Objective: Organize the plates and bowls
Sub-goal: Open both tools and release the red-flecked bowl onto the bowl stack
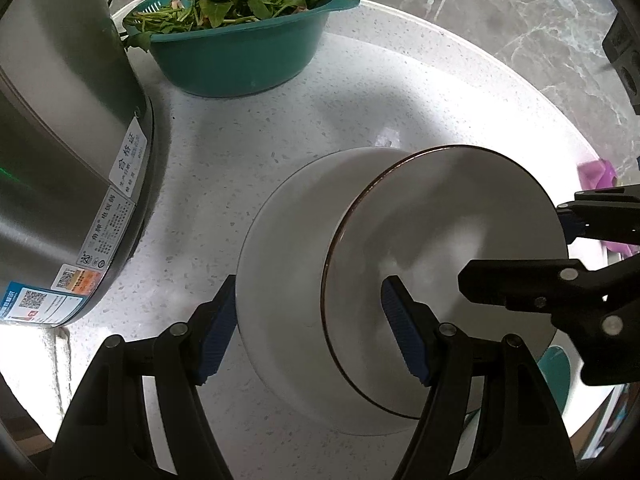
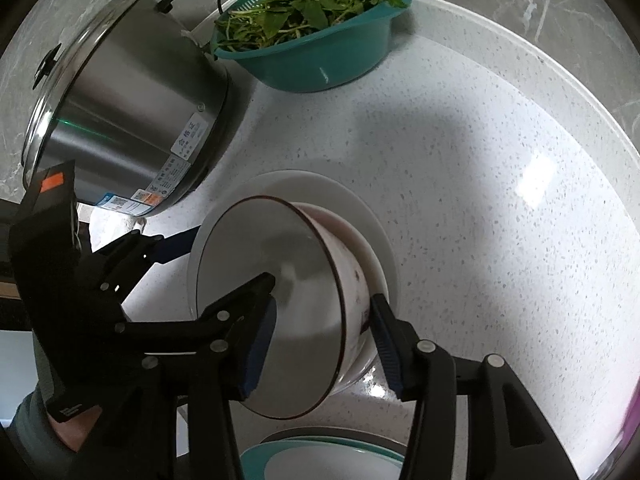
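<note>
Right gripper and left gripper, jaws part open, straddle bowl walls.
White dark-rimmed ceramic bowl nested in plain white bowl; grip contact unclear.

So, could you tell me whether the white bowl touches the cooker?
Apart. The left wrist view shows bare counter between the white bowl and the cooker.

The counter is white with fine grey speckles. A white bowl with a thin dark-brown rim sits in a plain white bowl. The colander is teal, holding green leaves. The cooker is brushed silver. Each hand-held gripper is black with blue pads. The wall is grey marble with white veins.
</note>
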Available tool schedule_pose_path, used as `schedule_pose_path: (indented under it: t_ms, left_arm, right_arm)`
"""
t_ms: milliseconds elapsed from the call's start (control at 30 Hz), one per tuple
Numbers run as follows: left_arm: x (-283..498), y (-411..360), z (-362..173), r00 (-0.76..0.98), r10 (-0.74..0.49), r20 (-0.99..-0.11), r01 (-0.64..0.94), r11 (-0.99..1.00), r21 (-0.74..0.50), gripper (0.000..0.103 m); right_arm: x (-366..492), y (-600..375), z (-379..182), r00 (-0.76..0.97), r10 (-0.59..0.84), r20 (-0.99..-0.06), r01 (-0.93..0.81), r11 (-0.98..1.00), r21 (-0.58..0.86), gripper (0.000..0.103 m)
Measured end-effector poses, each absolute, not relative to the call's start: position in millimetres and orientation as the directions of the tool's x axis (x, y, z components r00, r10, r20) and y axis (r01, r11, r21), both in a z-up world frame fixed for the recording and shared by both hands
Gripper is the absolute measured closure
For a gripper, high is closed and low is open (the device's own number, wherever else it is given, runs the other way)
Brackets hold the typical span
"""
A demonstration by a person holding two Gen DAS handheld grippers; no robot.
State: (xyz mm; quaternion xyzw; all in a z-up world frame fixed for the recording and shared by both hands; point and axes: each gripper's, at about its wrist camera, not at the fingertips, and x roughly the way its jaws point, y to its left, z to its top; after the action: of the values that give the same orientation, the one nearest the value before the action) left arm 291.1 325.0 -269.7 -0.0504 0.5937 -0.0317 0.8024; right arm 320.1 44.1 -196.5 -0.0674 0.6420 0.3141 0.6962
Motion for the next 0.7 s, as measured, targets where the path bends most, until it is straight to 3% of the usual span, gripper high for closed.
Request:
schedule_pose_path:
  t_ms: [300, 367, 467, 700]
  left_arm:
    - [298, 321, -278, 0.274, -0.093, -0.957, -0.001, 0.995, -0.097, 0.032]
    - [300, 319, -278, 0.271, -0.082, -0.959, 0.003, 0.996, -0.085, 0.032]
    - [302, 317, -283, 0.253, -0.072, -0.965, 0.012, 0.997, -0.071, 0.031]
    - [301, 317, -286, 0.258, -0.082, -0.963, 0.008, 0.997, -0.083, 0.032]
  right_arm:
    - [330, 35, -194, -0.046, 0.392, -0.919, -0.476, 0.800, 0.366, 0.049]
    - [325, 38, -190, -0.017, 0.358, -0.934, -0.515, 0.797, 0.315, 0.049]
    - [317, 46, -182, 0.034, 0.307, -0.951, -0.571, 0.787, 0.234, 0.034]
    - [323, 36, -175, 0.039, 0.334, -0.942, -0.553, 0.792, 0.258, 0.033]
